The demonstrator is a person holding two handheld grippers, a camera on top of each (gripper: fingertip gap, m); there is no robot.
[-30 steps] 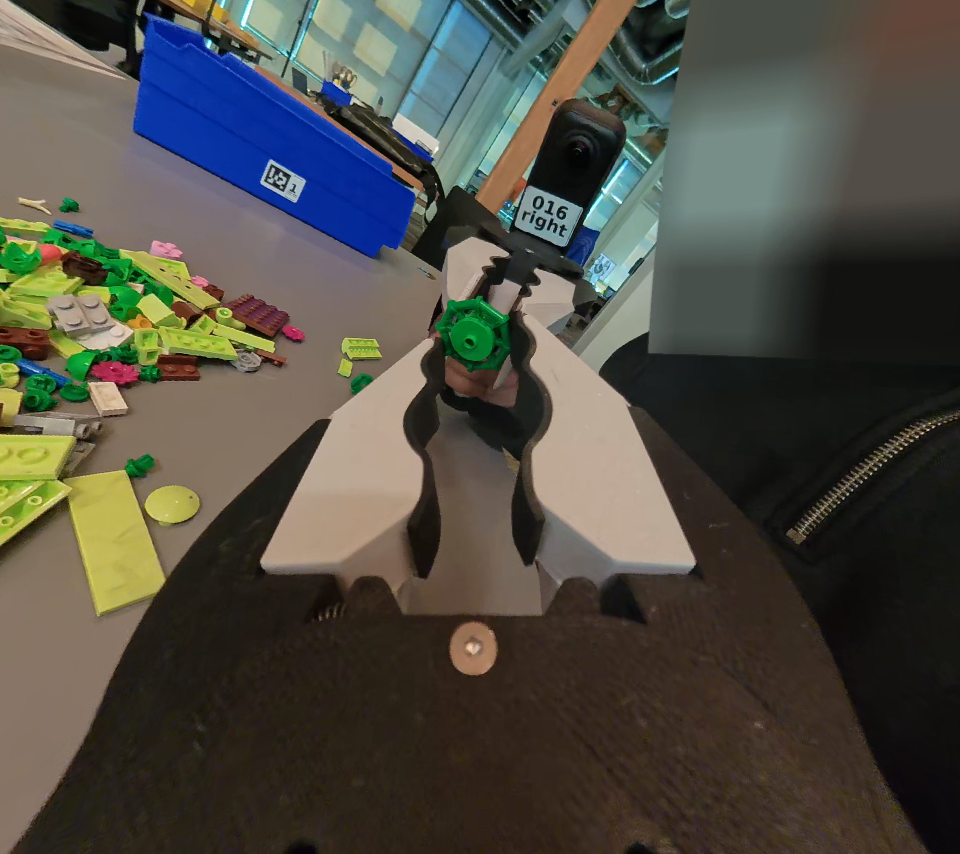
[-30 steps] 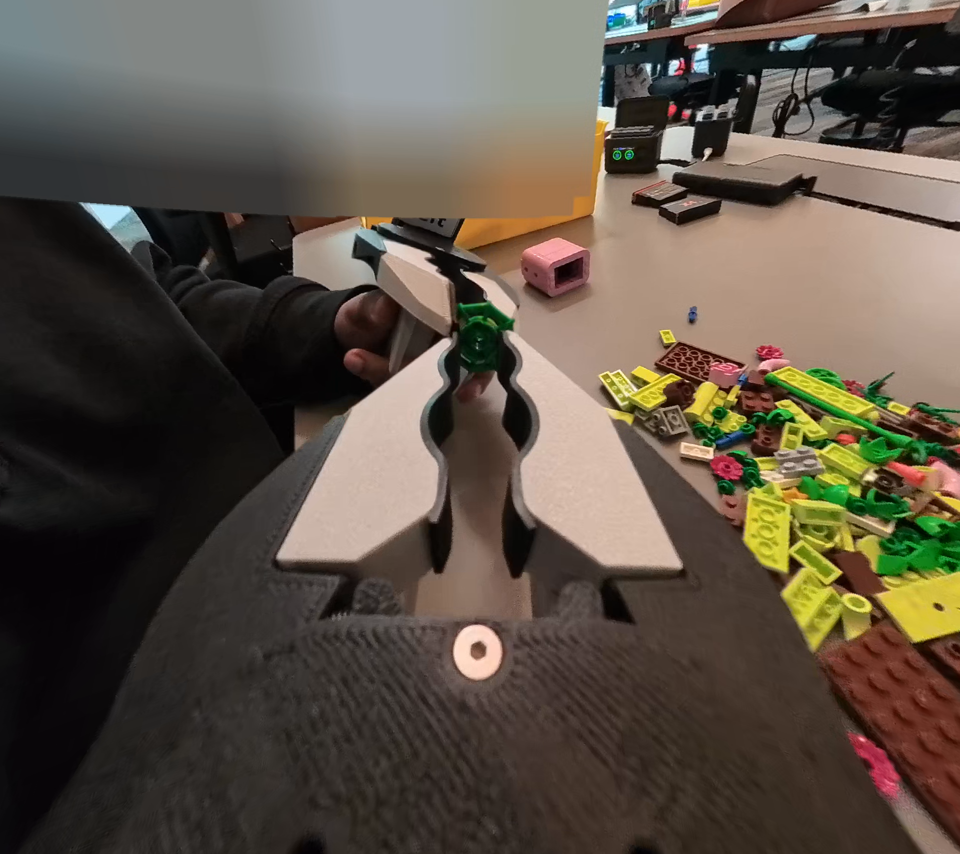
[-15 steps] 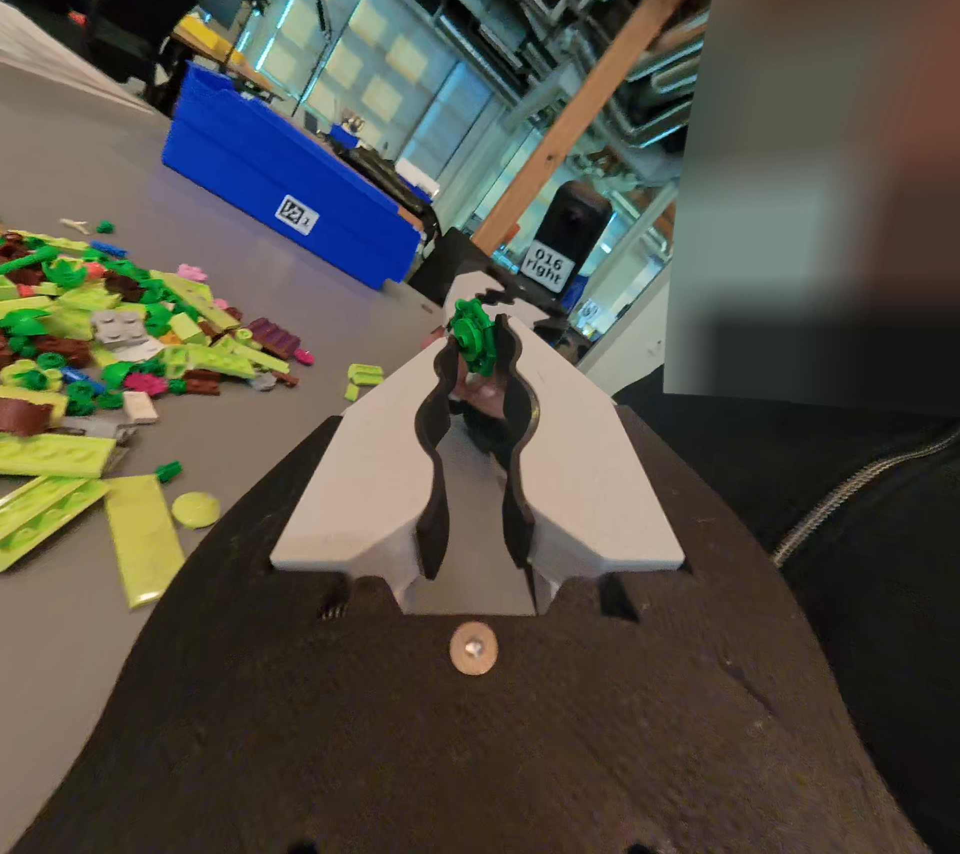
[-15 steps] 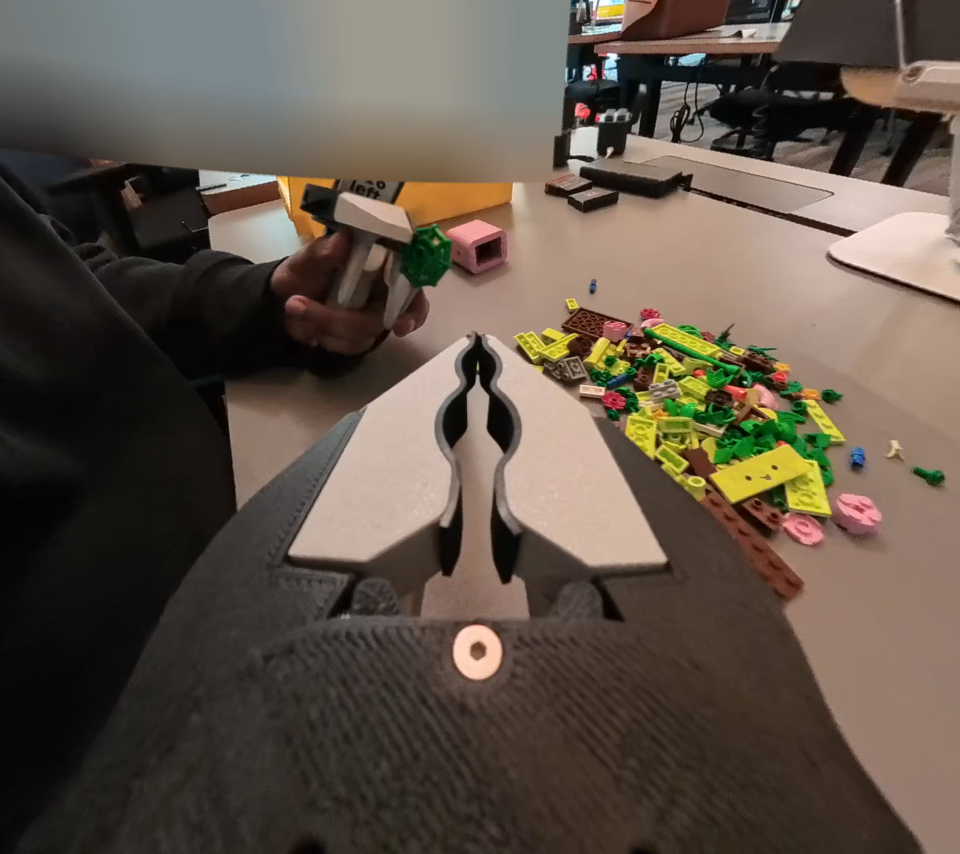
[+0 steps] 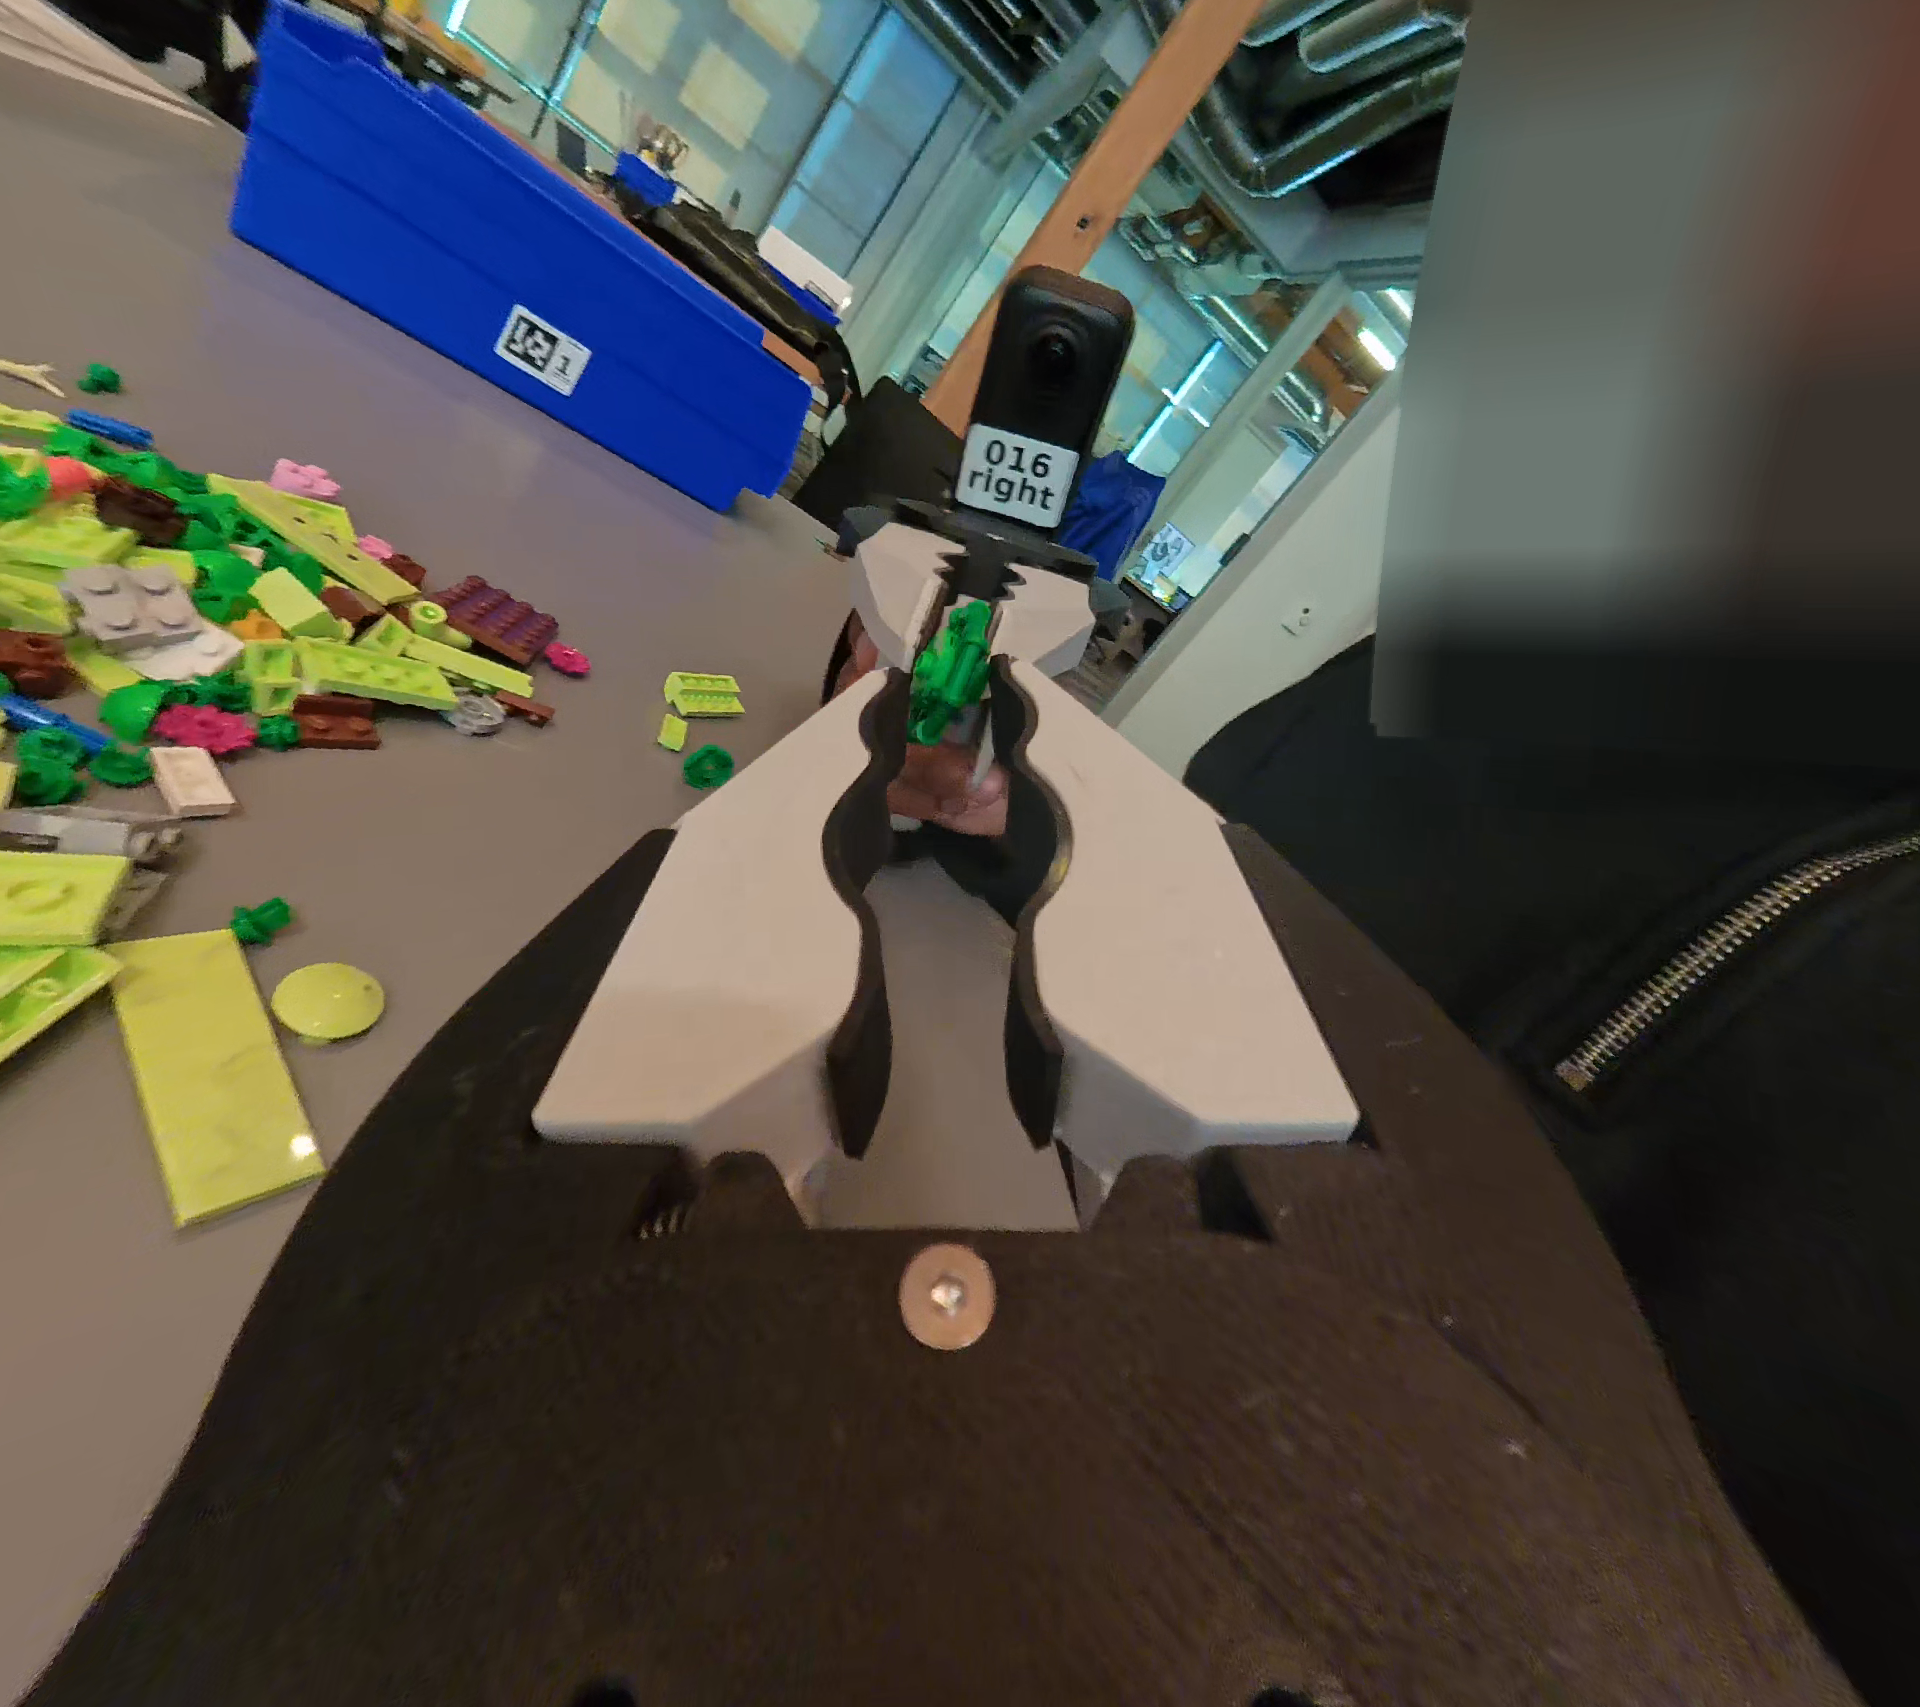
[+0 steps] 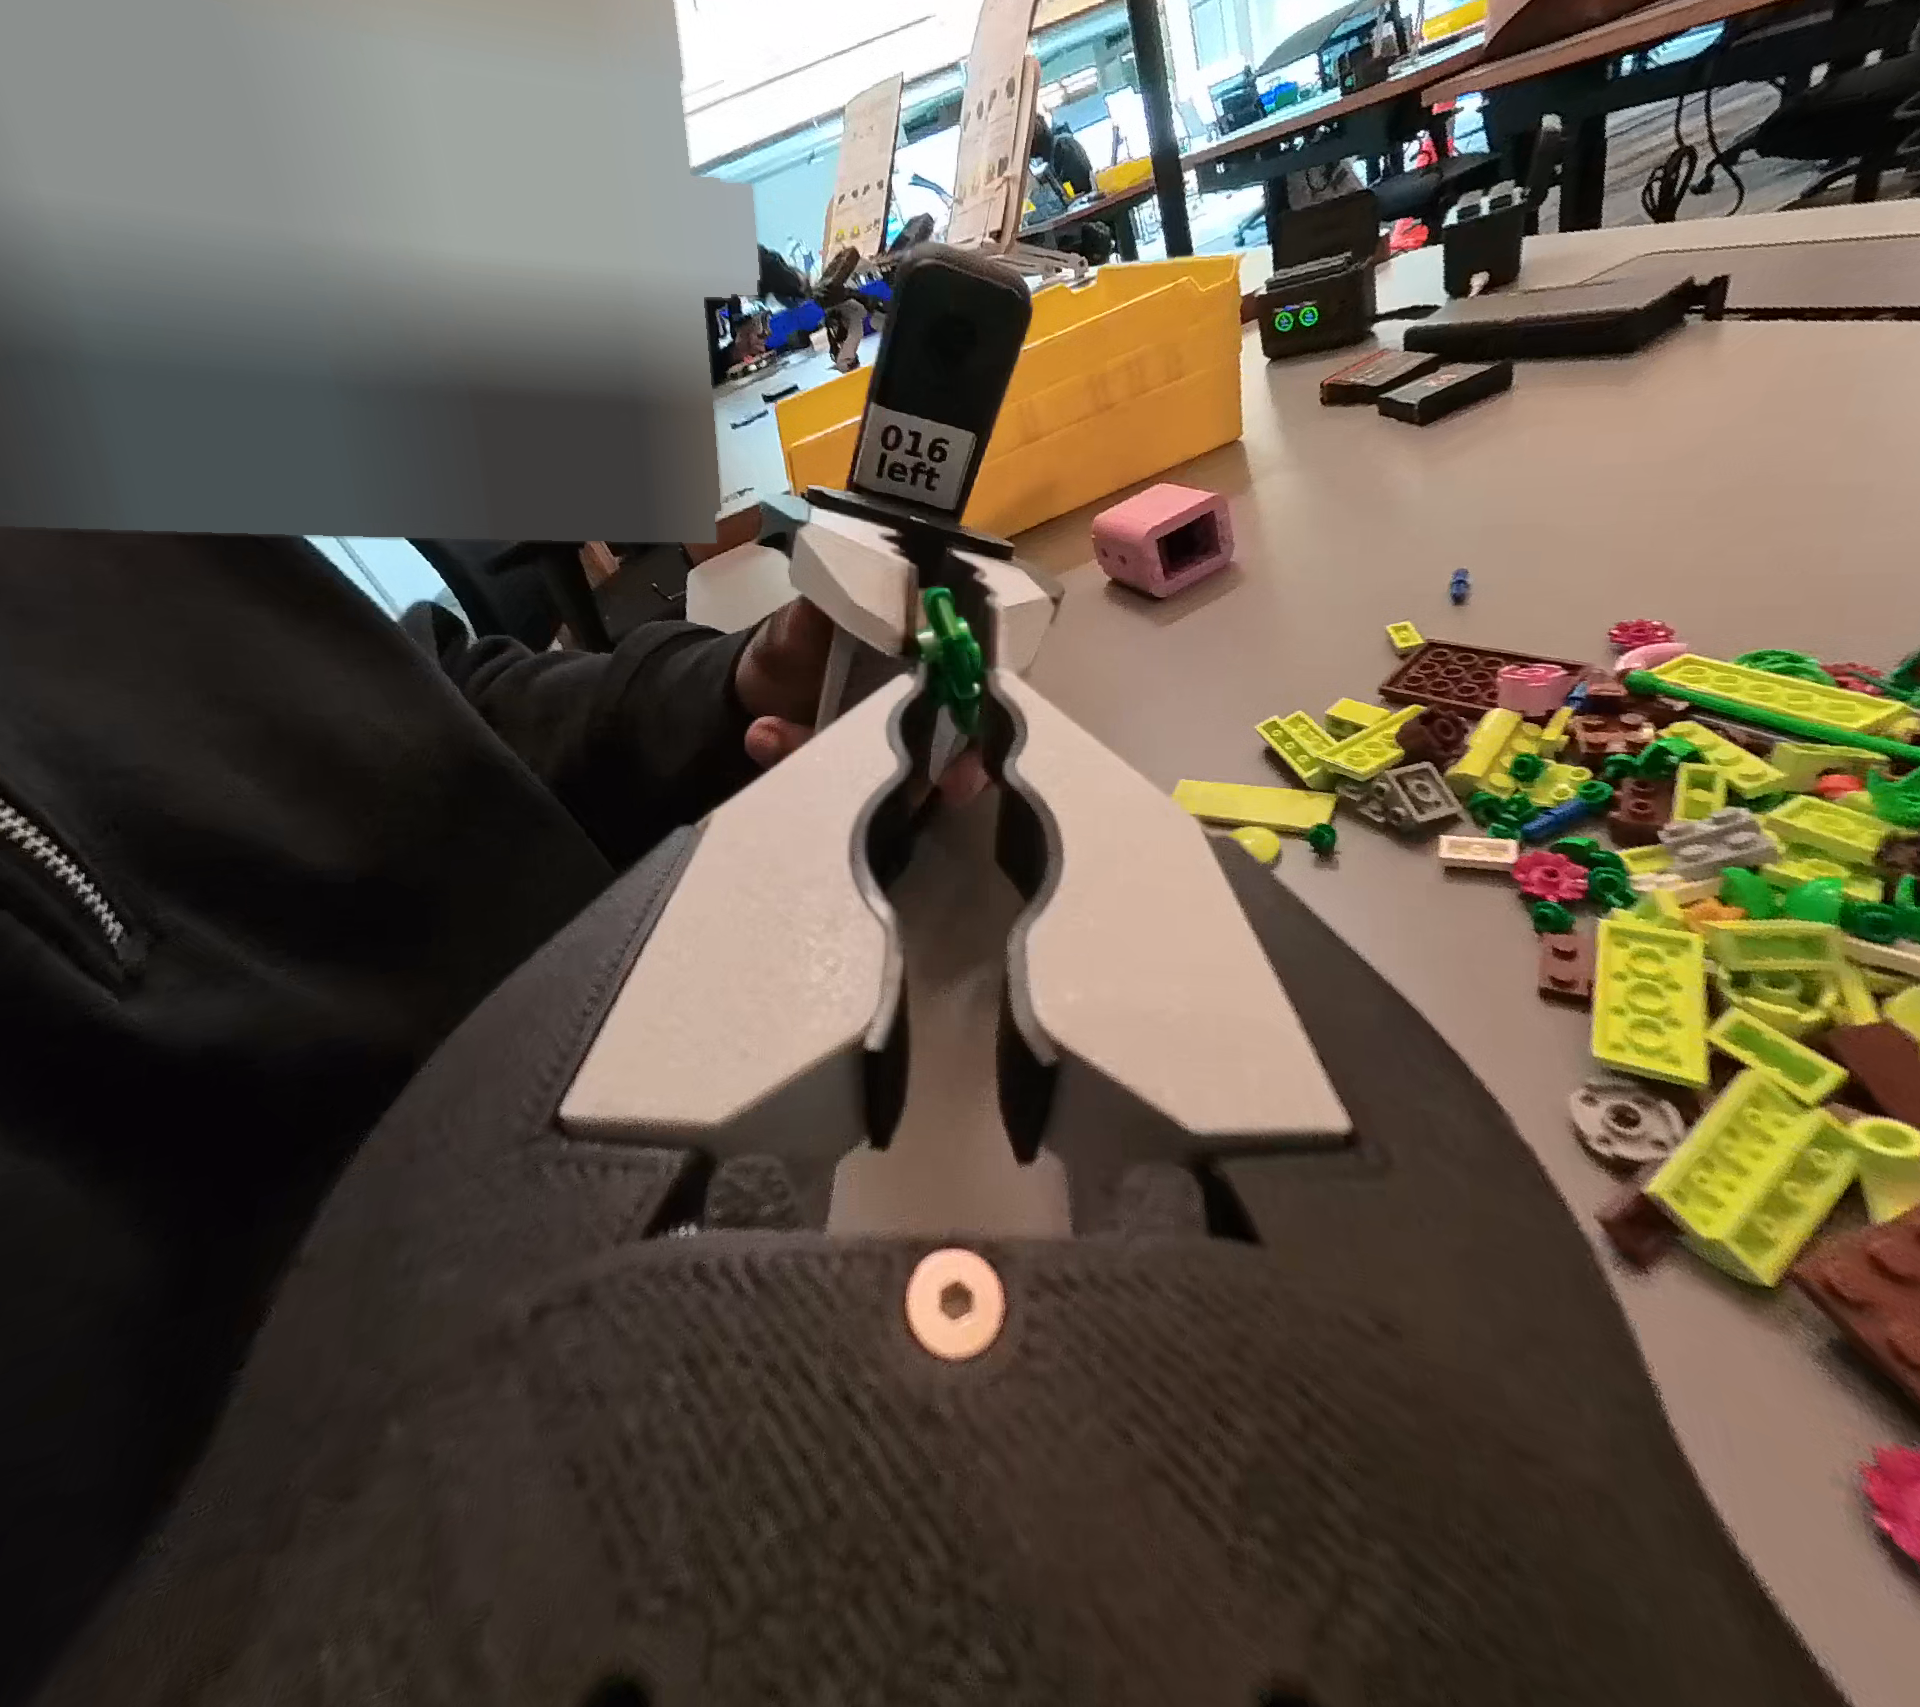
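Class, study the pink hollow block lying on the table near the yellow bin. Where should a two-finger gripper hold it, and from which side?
Probably best: come down from above and close on the pink hollow block across its two outer side walls. Its square opening faces sideways along the table, so the top is closed and the walls offer flat, parallel faces.

- Left wrist view rides low over the tabletop (image 5: pixel 436 836), looking along its own fingers, brick pile (image 5: pixel 187 618) left.
- Right wrist view faces back, pile (image 6: pixel 1683 847) right.
- Close in, both share the green piece (image 5: pixel 951 670) (image 6: pixel 951 655).
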